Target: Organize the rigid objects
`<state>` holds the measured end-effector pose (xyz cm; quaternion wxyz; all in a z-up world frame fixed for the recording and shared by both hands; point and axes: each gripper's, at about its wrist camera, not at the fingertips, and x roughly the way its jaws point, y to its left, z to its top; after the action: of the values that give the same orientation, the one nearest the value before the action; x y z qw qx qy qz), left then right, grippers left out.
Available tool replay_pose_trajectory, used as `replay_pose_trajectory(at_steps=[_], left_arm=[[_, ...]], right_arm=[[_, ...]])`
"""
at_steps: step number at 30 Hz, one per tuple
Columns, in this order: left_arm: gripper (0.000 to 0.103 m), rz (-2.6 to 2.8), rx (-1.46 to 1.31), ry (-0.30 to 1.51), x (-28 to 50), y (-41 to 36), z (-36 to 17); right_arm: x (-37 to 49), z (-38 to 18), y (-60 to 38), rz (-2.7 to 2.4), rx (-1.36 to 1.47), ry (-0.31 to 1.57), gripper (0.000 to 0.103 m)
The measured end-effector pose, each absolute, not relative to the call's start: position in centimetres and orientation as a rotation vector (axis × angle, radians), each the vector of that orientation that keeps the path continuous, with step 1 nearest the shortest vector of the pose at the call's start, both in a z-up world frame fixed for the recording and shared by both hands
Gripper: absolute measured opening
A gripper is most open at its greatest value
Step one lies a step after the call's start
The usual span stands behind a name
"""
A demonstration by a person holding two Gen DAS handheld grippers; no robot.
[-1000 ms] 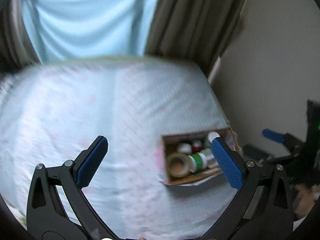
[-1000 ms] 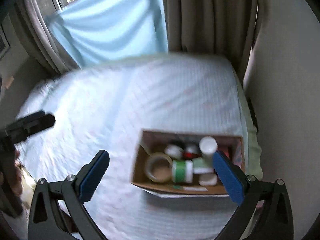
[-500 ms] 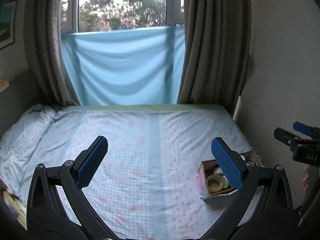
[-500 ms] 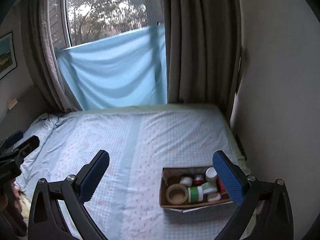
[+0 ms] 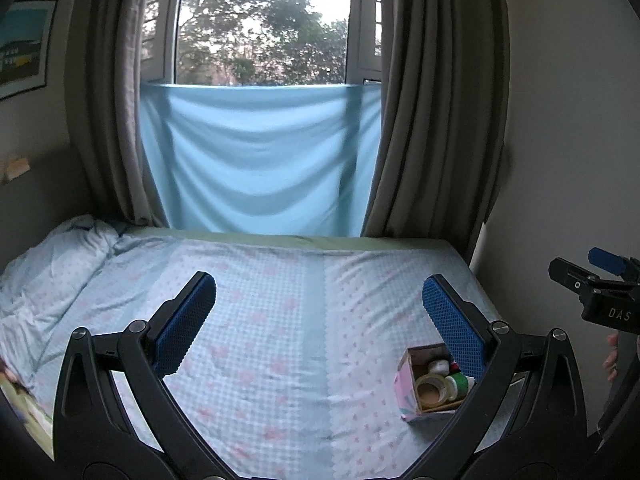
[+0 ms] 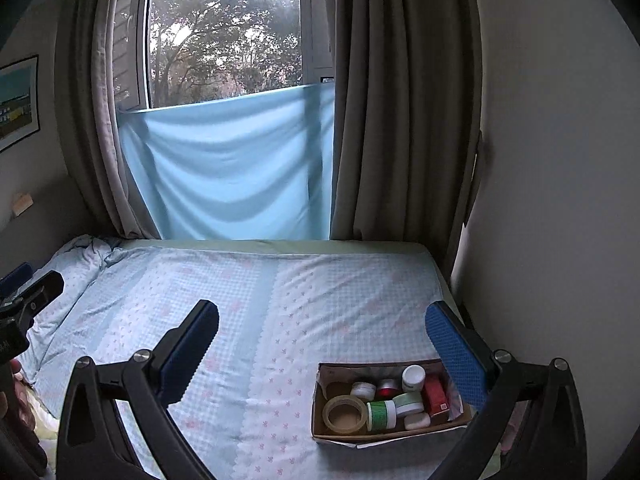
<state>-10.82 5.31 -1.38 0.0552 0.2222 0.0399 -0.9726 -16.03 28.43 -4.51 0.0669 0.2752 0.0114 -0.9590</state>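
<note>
A cardboard box (image 6: 320, 396) sits on the bed (image 6: 280, 300) at the near right corner. It holds a roll of tape (image 6: 345, 414), a green-labelled jar (image 6: 381, 415), a white bottle (image 6: 413, 378), a red box (image 6: 435, 396) and several small jars. The box also shows in the left wrist view (image 5: 406, 390), partly behind the right finger. My left gripper (image 5: 318, 316) is open and empty, high above the bed. My right gripper (image 6: 320, 346) is open and empty, above and short of the box.
The bed has a light blue patterned sheet with a pillow (image 5: 52, 248) at the far left. A blue cloth (image 5: 256, 160) hangs over the window between grey curtains (image 6: 404, 120). A wall (image 6: 552, 200) runs close along the bed's right side.
Both grippers have pulled back and tilted up from looking down at the box. The window and whole bed now show, and the box looks smaller and lower in both views.
</note>
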Motion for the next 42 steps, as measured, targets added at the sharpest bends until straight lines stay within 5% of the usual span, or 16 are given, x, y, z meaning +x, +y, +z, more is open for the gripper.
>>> replay_pose_trajectory(at_steps=[42], left_arm=[[0.103, -2.938, 0.651, 0.053, -11.3, 5.4, -1.9]], right_arm=[[-16.7, -4.4, 27.3, -2.897, 0.815, 0.034, 0.103]])
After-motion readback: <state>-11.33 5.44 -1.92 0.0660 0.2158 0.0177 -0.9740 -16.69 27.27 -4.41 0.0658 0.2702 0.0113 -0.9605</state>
